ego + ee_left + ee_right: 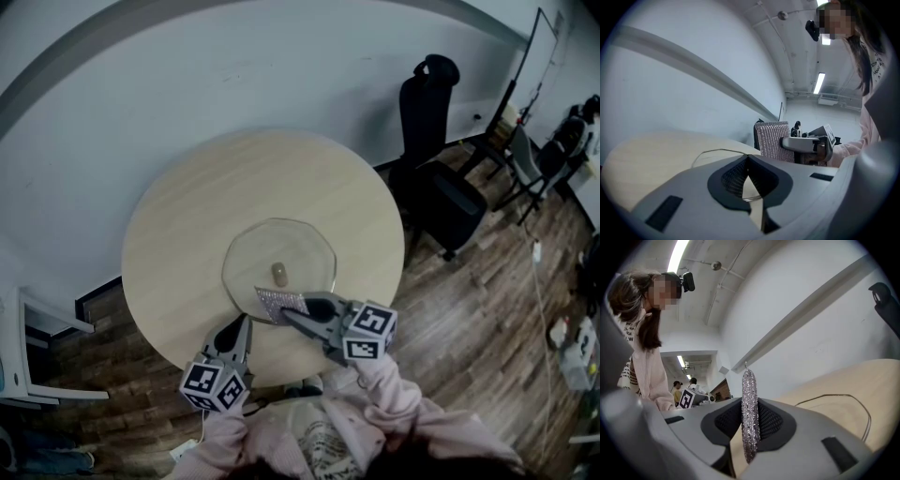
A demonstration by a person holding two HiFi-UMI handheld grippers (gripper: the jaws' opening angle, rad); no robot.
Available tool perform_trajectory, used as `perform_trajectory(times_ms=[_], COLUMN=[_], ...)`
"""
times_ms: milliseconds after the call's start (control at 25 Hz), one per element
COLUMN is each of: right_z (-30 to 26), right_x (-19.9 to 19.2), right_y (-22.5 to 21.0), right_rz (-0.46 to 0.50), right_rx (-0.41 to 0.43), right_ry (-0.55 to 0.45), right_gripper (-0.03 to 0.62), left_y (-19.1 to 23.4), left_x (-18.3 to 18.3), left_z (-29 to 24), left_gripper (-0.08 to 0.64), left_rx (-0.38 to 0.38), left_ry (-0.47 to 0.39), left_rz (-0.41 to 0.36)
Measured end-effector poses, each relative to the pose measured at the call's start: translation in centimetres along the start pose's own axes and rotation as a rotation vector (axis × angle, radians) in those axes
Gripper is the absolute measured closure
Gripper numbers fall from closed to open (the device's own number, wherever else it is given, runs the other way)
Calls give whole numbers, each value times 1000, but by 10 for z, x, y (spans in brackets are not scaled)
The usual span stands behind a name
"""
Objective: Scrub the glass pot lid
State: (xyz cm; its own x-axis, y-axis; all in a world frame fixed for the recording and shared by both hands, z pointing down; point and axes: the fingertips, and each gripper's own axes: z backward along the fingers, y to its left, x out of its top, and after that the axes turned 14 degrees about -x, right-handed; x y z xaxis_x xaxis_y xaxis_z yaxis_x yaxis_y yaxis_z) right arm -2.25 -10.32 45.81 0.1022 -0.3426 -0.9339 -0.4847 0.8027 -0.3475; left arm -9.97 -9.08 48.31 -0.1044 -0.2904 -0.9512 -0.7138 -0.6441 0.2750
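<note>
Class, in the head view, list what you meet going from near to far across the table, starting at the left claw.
left claw → silver scouring pad → knob of the glass pot lid → far part of the wooden table → white wall

The room is lit evenly and coolly from overhead; ceiling lights [819, 83] are seen glowing white in the left gripper view, and a strip light [678, 255] is blown out in the right gripper view; only faint shadows are cast on the round table [187, 234]; all views are bent by wide-angle lenses and darkened at the corners; the nearest foreground is rendered soft; light is caught along the glass pot lid [281, 248] rim, and glints on the scouring pad [750, 413].
</note>
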Motion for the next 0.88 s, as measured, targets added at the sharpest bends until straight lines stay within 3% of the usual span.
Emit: perform_trajectory(times_ms=[880], right_z=[-2], right_x=[-1], right_y=[1], right_rz=[11], right_rx=[-4], right_ry=[-12], right_gripper=[517], left_y=[-2], left_x=[1], left_z=[1], left_gripper=[565], left_rx=[-25], left_ry=[14], left_rz=[-25])
